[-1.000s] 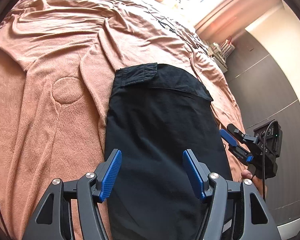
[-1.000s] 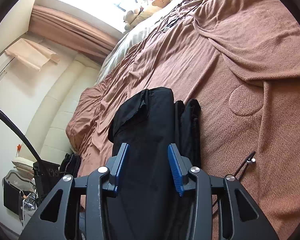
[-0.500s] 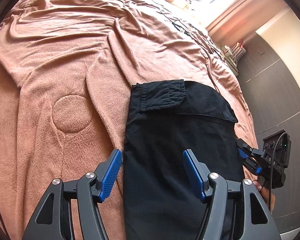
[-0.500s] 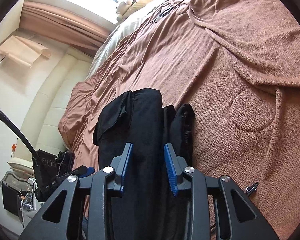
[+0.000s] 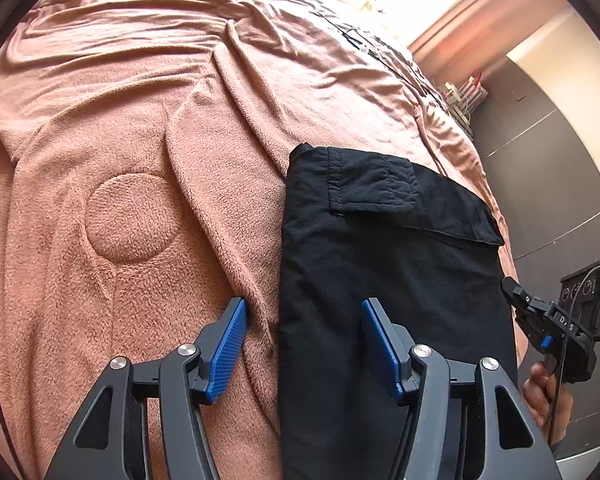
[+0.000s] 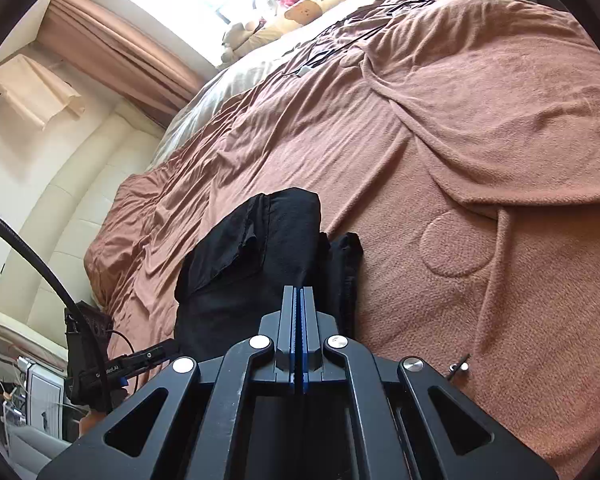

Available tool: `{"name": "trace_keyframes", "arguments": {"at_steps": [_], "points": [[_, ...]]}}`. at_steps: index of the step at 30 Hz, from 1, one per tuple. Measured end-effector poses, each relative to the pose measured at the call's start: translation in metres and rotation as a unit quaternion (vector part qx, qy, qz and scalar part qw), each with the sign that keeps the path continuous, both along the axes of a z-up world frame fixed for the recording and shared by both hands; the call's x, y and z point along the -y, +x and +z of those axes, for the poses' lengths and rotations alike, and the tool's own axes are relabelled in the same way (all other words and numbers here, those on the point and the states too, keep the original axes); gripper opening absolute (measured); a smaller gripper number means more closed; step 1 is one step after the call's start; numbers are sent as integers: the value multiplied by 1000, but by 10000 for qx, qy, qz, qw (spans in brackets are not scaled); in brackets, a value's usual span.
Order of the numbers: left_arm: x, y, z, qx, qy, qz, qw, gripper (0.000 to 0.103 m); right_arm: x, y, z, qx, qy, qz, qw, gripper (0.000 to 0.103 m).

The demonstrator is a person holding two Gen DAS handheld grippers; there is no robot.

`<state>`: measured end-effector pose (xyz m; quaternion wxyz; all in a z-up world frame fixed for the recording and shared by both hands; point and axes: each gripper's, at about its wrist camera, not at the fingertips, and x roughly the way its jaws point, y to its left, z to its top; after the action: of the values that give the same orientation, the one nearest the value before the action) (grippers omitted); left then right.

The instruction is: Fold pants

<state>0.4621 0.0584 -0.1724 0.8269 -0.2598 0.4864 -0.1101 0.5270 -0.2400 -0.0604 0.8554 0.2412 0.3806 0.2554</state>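
On a rumpled brown blanket (image 5: pixel 148 128), folded black pants (image 5: pixel 384 264), curtained window (image 6: pixel 132 56) behind

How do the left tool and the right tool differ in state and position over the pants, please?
The left tool has its jaws apart and closing; the right tool has its jaws pressed together. The left tool straddles the left edge of the pants, one pad over the blanket; the right tool sits over the pants' middle. Whether it pinches fabric cannot be told. Both have blue pads and black frames.

Pants (image 5: pixel 388 280) on blanket (image 5: pixel 140 160), toys (image 6: pixel 300 8) beyond
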Motion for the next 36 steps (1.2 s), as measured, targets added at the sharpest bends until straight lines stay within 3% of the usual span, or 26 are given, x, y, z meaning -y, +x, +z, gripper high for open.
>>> {"name": "trace_keyframes", "arguments": {"at_steps": [6,10,11,13,14,15,22,24,26,33,36], "points": [[-2,1,-4,4,-165,28,9999,46,-3,-8,-1,-141,-465,-135,9987,0],[-3,0,-3,35,-241,0,9997,44,-5,-11,11,-87,-399,-90,9991,1],[-4,-1,-3,45,-281,-10,9996,44,-5,-11,13,-60,-419,-119,9990,5],[-5,-3,-2,52,-335,-20,9994,43,-3,-14,16,-27,-389,-129,9992,25],[-5,-3,-2,54,-358,-24,9993,44,-3,-13,15,-27,-348,-109,9993,46],[-5,-4,-2,62,-380,-26,9993,44,-4,-12,13,-14,-331,-94,9994,57],[-8,-7,7,250,-435,-22,9987,43,-27,0,3,-1,-786,204,9967,57],[-10,-7,9,298,-457,-11,9985,43,-31,7,-3,-96,-926,211,9954,51],[-13,-8,13,376,-496,13,9981,44,-30,14,-8,-230,-788,246,9963,44],[-7,6,15,415,-448,-125,9981,44,-13,23,-16,-515,-310,14,9982,37],[-2,15,12,298,-375,-295,9984,44,-12,19,-5,-352,-313,97,9988,37]]}}
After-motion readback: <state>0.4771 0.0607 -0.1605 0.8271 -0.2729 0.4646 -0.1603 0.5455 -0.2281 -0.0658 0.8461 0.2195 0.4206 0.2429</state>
